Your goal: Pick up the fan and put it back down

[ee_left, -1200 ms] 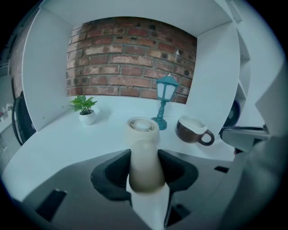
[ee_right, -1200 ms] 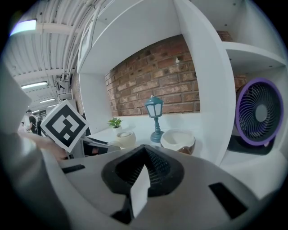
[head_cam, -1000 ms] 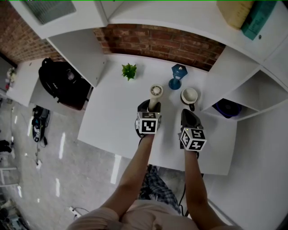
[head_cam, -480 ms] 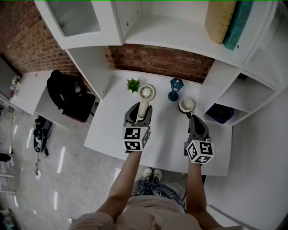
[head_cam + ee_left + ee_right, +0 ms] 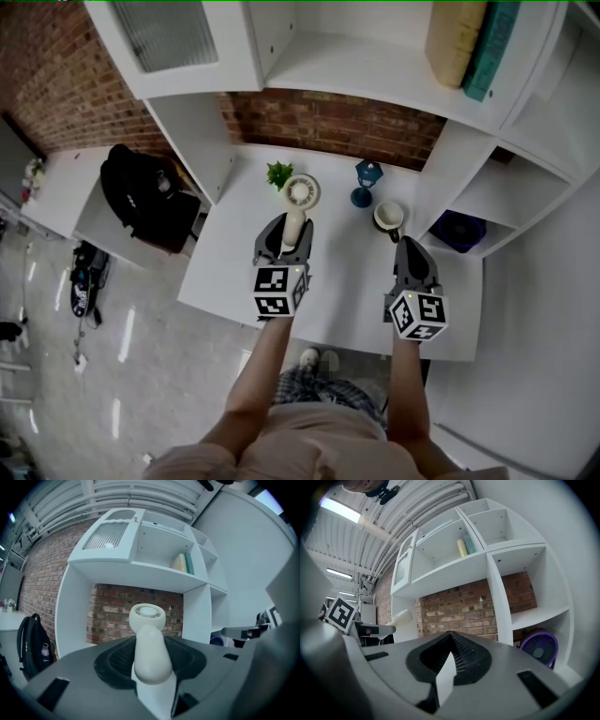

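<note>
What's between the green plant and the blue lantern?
In the head view, the fan's round head shows between them, held in the left hand-held gripper; the white table there is otherwise bare.

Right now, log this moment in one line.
left gripper: shut on fan | fan: held above table | right gripper: shut, empty | step: put-down pending

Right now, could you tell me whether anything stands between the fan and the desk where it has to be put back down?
Nothing visible does. The left gripper holds the fan over bare desk; the plant stands farther back by the wall, and the lantern and mug stand off to the right.
</note>
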### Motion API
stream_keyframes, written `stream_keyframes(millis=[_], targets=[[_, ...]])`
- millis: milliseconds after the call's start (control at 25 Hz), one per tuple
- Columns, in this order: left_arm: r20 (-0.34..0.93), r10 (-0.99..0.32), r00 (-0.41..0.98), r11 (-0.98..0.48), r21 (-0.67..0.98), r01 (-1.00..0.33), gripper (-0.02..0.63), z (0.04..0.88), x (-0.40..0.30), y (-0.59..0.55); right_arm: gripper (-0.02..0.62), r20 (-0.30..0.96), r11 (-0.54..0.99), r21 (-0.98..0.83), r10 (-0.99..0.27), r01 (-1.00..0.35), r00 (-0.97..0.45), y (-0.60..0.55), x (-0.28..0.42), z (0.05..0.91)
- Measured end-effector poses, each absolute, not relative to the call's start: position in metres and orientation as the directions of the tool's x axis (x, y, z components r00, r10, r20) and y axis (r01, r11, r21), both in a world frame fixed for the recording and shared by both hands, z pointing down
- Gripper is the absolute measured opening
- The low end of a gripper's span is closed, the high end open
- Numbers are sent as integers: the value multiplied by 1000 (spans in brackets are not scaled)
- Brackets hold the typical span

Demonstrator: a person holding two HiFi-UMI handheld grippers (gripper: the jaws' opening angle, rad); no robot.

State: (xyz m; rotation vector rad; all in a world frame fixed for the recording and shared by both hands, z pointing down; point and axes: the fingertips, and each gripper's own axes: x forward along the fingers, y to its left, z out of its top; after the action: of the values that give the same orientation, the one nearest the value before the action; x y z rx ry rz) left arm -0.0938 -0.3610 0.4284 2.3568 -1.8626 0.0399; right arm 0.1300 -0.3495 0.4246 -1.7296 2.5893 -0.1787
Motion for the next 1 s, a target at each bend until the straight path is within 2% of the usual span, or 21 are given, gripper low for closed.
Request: stream_keyframes(millis=[360, 720, 1000], targets=[[193, -946, 260, -239, 125, -963, 207, 475, -80, -396, 15, 153, 397, -110, -899, -911, -411, -387, 112, 471], [371, -888, 272, -231, 151, -961, 207, 584, -60, -431, 15, 321, 407, -153, -842, -901, -435, -422, 95, 567], [506, -821, 265, -212, 161, -964, 206, 659, -52, -440, 15, 390, 410, -171, -807, -896, -444, -433, 89, 613]])
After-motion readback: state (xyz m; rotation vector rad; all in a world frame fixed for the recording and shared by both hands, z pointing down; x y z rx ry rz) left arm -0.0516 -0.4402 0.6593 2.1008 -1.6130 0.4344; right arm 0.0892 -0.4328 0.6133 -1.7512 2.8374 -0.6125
